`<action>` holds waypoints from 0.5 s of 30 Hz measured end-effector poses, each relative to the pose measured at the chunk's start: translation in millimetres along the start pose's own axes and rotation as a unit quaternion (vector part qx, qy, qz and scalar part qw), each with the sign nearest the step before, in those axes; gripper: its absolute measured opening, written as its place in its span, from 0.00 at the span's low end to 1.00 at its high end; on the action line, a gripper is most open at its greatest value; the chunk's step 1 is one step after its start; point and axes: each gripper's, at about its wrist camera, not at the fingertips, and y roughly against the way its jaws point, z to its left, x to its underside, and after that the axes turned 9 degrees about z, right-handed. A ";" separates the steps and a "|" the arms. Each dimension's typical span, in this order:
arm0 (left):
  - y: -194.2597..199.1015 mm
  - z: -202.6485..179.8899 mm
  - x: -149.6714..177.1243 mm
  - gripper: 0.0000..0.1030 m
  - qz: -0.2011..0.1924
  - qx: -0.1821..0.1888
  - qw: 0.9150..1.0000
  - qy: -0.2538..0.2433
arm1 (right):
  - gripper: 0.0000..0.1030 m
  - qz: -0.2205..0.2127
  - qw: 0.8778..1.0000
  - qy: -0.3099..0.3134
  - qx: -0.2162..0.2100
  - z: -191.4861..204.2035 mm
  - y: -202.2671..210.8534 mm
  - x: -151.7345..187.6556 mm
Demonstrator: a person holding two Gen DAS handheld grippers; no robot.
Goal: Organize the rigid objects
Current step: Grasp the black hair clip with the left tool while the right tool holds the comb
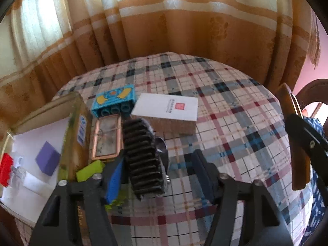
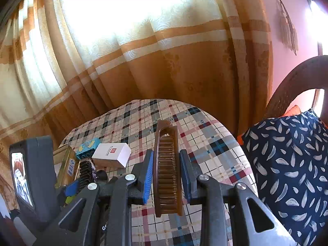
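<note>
The right gripper (image 2: pixel 167 176) is closed on a brown comb (image 2: pixel 167 170) and holds it above the plaid tablecloth (image 1: pixel 215 106). The left gripper (image 1: pixel 160 176) is open around a black ribbed clip (image 1: pixel 143 155) that lies beside the cardboard box (image 1: pixel 75 135); its pads do not press it.

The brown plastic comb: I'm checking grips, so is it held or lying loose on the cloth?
Held. The brown plastic comb stands clamped between the right gripper's jaws, lifted above the plaid tablecloth.

2 combs (image 2: pixel 167 170) (image 1: pixel 143 155), 1 white box (image 1: pixel 166 107), 1 blue brick (image 1: pixel 113 100).
</note>
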 end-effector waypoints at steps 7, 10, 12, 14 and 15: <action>-0.5 9.7 -0.6 0.27 -0.003 0.045 0.999 0.016 | 0.27 0.004 1.000 0.002 0.010 1.8 -1.1 -0.2; 2.3 9.0 1.3 0.26 -0.011 0.061 0.998 0.012 | 0.27 0.001 1.000 0.007 0.016 4.9 0.0 1.1; 5.2 10.6 1.6 0.26 -0.020 0.060 0.998 0.016 | 0.27 -0.002 1.000 0.013 0.021 7.3 0.6 1.3; 9.6 14.9 3.3 0.26 -0.030 0.058 0.998 0.024 | 0.27 -0.007 0.999 0.022 0.028 11.3 1.4 2.0; 11.0 16.3 3.7 0.26 -0.033 0.056 0.998 0.026 | 0.27 -0.008 0.999 0.025 0.030 12.4 1.9 2.1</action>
